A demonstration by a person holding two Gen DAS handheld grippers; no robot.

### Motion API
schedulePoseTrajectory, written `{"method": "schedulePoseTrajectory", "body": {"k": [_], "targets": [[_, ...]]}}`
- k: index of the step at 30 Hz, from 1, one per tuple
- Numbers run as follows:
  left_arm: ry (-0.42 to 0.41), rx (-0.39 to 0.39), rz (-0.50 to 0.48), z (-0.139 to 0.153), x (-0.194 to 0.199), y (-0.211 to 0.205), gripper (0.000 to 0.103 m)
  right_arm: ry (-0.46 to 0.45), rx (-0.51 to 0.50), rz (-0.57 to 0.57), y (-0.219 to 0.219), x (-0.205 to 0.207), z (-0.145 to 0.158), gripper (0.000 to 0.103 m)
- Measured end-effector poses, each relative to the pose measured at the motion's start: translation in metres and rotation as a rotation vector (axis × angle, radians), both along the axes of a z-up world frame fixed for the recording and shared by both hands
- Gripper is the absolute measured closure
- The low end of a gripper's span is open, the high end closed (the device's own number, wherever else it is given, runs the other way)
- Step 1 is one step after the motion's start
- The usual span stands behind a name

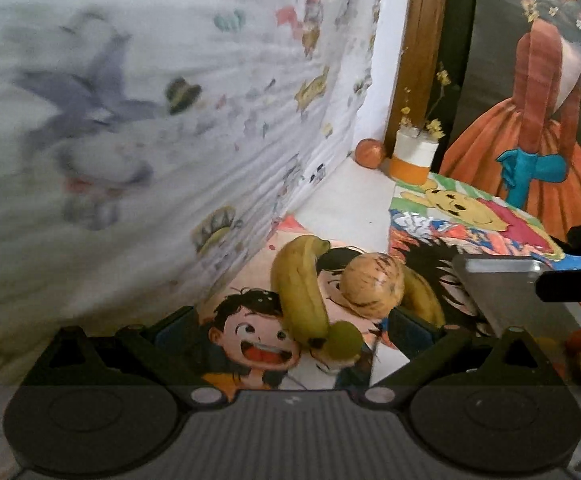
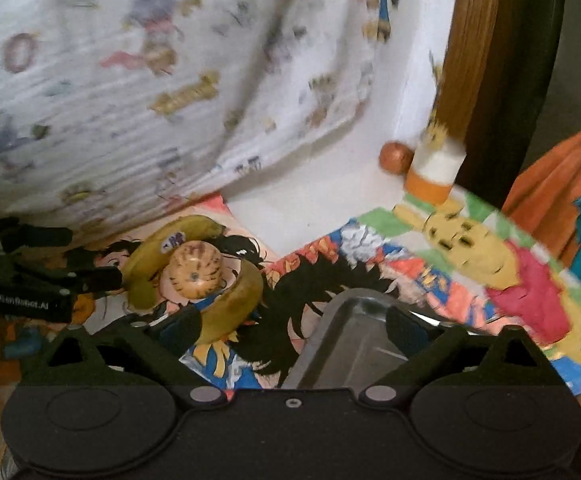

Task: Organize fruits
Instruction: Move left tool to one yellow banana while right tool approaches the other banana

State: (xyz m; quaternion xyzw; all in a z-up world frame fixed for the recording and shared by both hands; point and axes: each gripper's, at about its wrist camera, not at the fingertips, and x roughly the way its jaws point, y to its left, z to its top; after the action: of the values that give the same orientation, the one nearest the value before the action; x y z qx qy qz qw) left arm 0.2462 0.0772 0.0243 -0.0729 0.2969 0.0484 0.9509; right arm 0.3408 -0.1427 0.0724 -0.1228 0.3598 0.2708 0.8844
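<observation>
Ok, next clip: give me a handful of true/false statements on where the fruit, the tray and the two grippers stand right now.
1. Two bananas lie on the cartoon mat, one on each side of the round tan melon. True; the other banana curves along its right.
2. The metal tray already holds a banana. False: what shows of it is bare, and both bananas are on the mat.
3. The left gripper has its jaws open, with a banana and a small green fruit between them. True.
4. The right gripper is shut on the melon. False: its jaws are open and hold nothing.
5. An orange-and-white vase with yellow flowers stands at the back corner. True.
</observation>
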Motion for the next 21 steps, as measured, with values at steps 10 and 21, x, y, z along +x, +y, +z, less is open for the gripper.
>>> {"method": "schedulePoseTrajectory", "body": {"k": [10,21], "targets": [[0.04,0.018,0.002,-0.018,0.035,0.005,0.018,0.166,0.038,0.09,0.023,0.04,-0.038,0.019],[0.082,0.016,-0.013,-0.026,0.056,0.004,0.04,0.206,0.035,0.133,0.042,0.047,-0.051,0.03]]}}
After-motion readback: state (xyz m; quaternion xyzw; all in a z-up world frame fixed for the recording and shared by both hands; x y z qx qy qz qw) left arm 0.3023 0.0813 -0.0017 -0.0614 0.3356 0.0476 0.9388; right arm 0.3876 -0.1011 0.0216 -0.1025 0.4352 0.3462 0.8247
